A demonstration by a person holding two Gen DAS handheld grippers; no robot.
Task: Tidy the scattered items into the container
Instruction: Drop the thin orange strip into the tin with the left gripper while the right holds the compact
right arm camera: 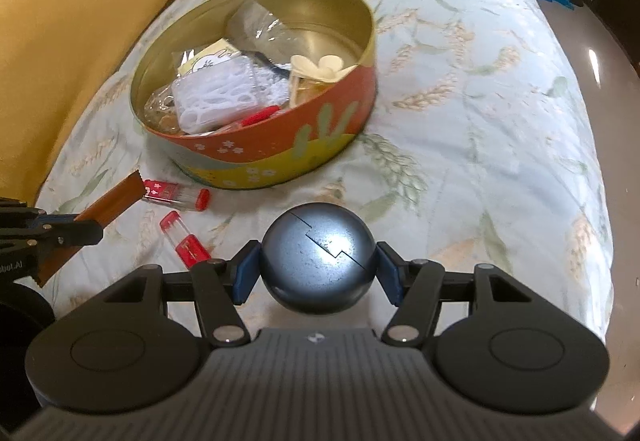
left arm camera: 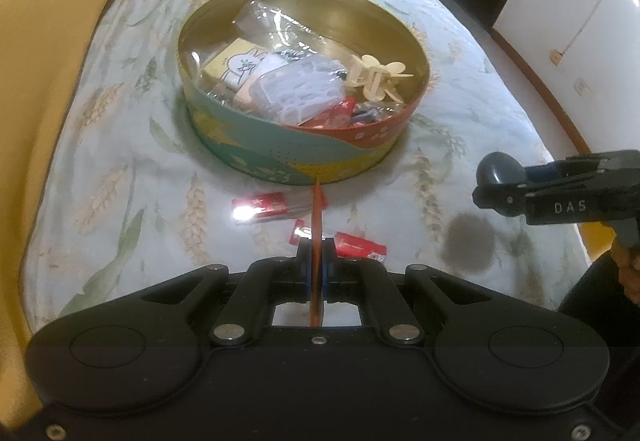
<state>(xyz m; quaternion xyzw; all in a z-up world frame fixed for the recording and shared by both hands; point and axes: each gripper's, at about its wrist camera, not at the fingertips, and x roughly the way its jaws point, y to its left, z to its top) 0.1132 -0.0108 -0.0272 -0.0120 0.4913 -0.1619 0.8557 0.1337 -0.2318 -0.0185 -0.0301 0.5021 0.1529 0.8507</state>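
While the tin point(left arm camera: 304, 157) at centre frame sits half-filled, left claw point(left arm camera: 316, 253) pinches a brown wrapper point(right arm camera: 108, 201), right claw point(right arm camera: 318, 265) grips a ball point(right arm camera: 318, 257); two red tubes point(right arm camera: 176, 195) remain on the bed point(right arm camera: 480, 121).

A bed point(right arm camera: 500, 129) is covered with a pale quilt printed with wheat ears and leaves. A round tin point(right arm camera: 288, 145), filled with small items, is set on it. Just beside the tin, two red-capped clear tubes point(right arm camera: 176, 195) point(right arm camera: 186, 241) are seen lying on the quilt.
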